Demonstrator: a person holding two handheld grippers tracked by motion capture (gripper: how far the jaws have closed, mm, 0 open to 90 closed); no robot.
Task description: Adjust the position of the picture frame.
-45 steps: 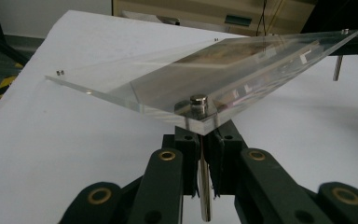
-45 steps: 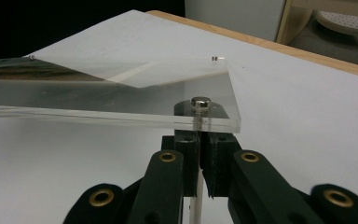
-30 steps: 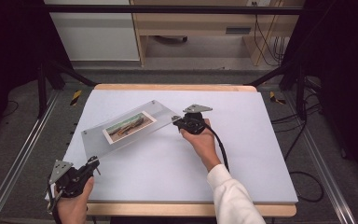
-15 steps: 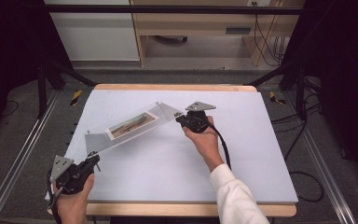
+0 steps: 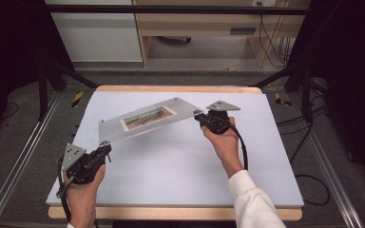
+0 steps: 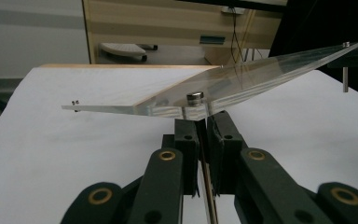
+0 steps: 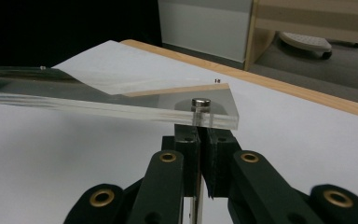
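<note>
A clear acrylic photo frame (image 5: pixel 171 110) with a landscape picture (image 5: pixel 148 116) in it hangs tilted above the white mat (image 5: pixel 171 166). My left gripper (image 5: pixel 105 148) is shut on the thin metal post under the frame's near-left corner. In the left gripper view the frame (image 6: pixel 242 79) sits just over the left gripper (image 6: pixel 203 122), whose jaws pinch the post. My right gripper (image 5: pixel 198 115) is shut on the post under the frame's right corner. In the right gripper view the frame (image 7: pixel 121 105) lies across the right gripper (image 7: pixel 199 128), under a round screw cap (image 7: pixel 201 101).
The mat lies on a wooden table (image 5: pixel 180 89) ringed by dark frame rails (image 5: pixel 14 166). A cabinet (image 5: pixel 100 33) and a wooden desk (image 5: pixel 209 23) stand beyond the far edge. Cables (image 5: pixel 309 180) lie on the floor at the right.
Both hands have risen and shifted right, carrying the frame. It has come up off the mat and now hangs tilted between the two grippers.
</note>
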